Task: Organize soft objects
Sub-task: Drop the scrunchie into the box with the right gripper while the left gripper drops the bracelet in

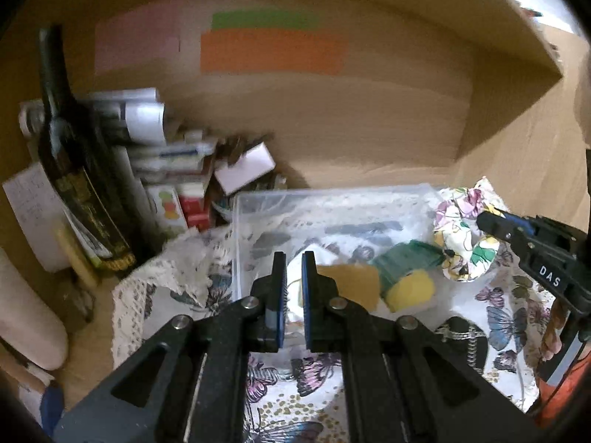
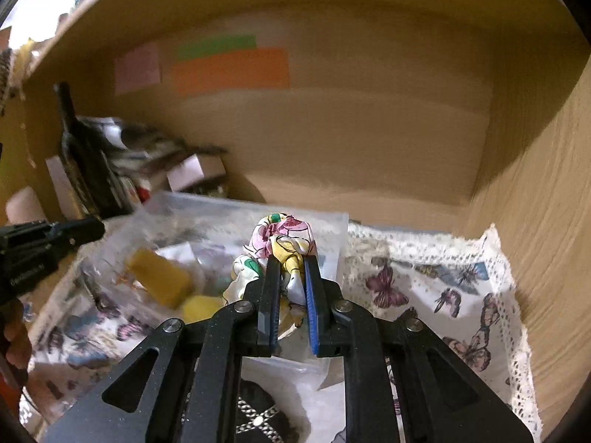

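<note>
A: Which claw has the scrunchie?

B: The right claw (image 2: pixel 290 284). Its jaws are clenched on the floral scrunchie (image 2: pixel 280 247), which bunches up between and just ahead of the tips.

A: And where does the bin lie from it?

B: The clear bin (image 2: pixel 332 221) sits below and to the left of that claw; in the left wrist view the scrunchie (image 1: pixel 463 236) hangs right at the bin's (image 1: pixel 332 193) right-hand wall, about over the rim. My guess is the coming move is a short carry leftward and down before letting go.

A: The left claw?

B: The left claw (image 1: pixel 293 284) holds nothing I can make out. Its jaws stand nearly together with a narrow gap, and something white shows through it, but whether they pinch it I cannot tell. It points into the bin, with the tan sponge (image 1: pixel 354 282) and the yellow-green sponge (image 1: pixel 408 277) just right of its tips.

A: So the right one is nearer the job?

B: Yes, it already carries the piece. All this sits on a butterfly cloth (image 2: pixel 424 288) over the surface.
</note>
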The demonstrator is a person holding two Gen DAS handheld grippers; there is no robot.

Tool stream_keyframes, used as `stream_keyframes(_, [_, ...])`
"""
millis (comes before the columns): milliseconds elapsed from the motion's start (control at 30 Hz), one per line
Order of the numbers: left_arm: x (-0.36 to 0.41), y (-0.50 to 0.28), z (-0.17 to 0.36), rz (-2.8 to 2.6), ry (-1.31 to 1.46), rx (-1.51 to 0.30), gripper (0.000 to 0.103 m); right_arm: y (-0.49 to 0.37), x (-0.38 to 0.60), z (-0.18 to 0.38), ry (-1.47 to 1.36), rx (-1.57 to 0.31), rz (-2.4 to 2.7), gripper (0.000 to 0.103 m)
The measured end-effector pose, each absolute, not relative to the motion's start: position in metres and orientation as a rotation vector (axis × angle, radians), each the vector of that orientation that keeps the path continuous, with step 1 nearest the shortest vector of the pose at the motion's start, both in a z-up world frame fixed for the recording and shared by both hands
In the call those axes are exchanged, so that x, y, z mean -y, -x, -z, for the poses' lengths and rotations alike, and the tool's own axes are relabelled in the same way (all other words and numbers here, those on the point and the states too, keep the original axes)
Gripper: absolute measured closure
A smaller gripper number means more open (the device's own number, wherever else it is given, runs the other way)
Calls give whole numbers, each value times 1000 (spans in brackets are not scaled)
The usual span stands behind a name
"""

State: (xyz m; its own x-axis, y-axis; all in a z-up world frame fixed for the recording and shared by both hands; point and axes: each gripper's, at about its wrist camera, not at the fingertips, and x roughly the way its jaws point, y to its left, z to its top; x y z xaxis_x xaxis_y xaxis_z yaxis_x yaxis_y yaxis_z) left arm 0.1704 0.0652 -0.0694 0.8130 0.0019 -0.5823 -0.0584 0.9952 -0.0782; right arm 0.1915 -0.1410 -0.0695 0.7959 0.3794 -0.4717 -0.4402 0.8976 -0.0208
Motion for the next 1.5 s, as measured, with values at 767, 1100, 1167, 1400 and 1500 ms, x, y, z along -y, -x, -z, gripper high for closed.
stream_keyframes(767, [-93,-122,115,15,120,-836,47,-170,133,88,229,-541,-449,38])
stream_keyframes(1100, [-88,-115,157,-71,54,-921,63,-148,137,112,159,-647,-536,16])
stream_keyframes(1167, [-87,-115,158,-80,44,-914,73,-149,134,122,150,-702,-560,16])
stream_keyframes(1400, [-83,-102,158,-94,25,-884,97,-145,116,156,255,-805,-565,15])
stream_keyframes(1500, [-81,-95,155,-94,26,-871,97,-136,110,159,318,-776,-548,25])
